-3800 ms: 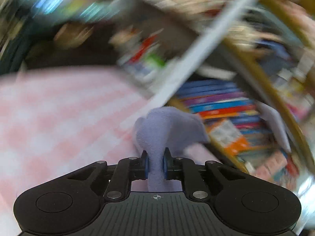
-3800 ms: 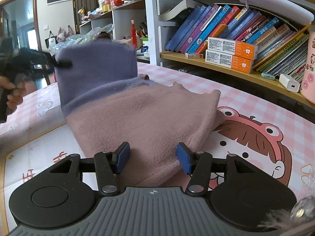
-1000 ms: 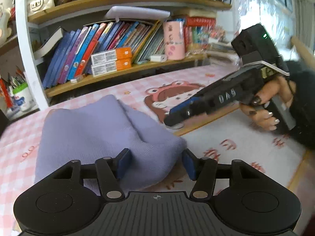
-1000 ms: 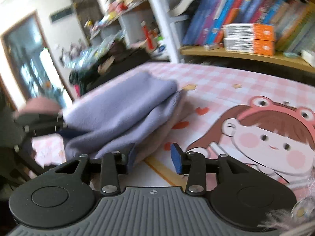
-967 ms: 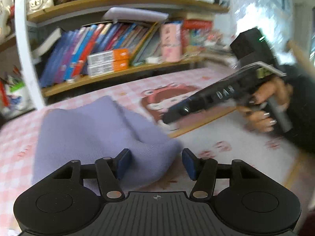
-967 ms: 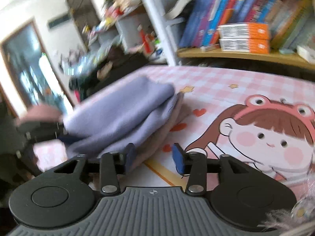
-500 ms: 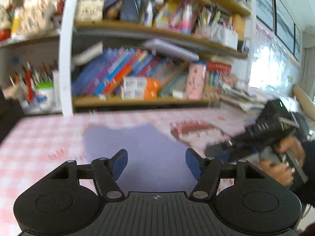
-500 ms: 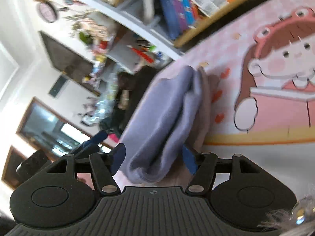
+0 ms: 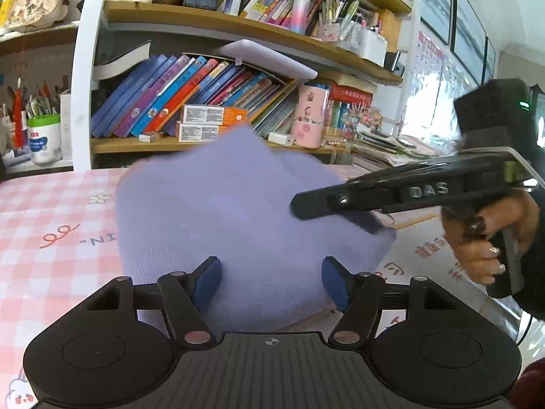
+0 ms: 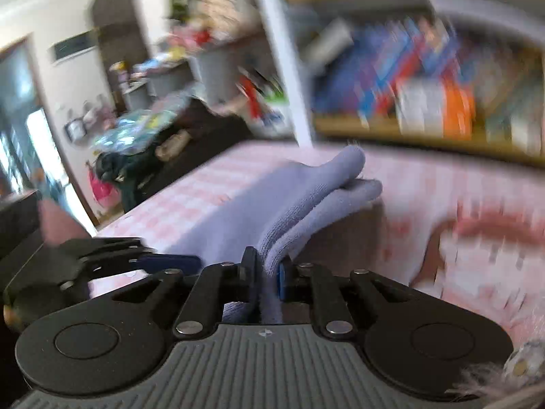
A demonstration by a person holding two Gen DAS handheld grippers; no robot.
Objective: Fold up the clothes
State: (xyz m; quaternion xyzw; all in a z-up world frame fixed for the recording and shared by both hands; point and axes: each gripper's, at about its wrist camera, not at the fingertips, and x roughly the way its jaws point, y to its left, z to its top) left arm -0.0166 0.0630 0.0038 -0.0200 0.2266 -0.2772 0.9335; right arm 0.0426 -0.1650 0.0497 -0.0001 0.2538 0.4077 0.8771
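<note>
Soft, matt, fleecy lilac cloth [image 9: 218, 211]; matt black plastic left gripper [image 9: 270, 277] with blue rubbery pads [image 9: 207, 277]; wooden shelf [image 9: 211, 22] behind the cloth.

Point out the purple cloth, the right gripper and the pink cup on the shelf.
purple cloth [image 9: 221, 211]: left wrist view, middle of its top.
right gripper [image 10: 265, 274]: right wrist view, between its fingertips.
pink cup [image 9: 310, 116]: left wrist view, its side.

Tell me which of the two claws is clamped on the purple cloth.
The right claw: its pads pinch a fold of the purple cloth. The left claw stands open, pads apart and clear of the cloth.
</note>
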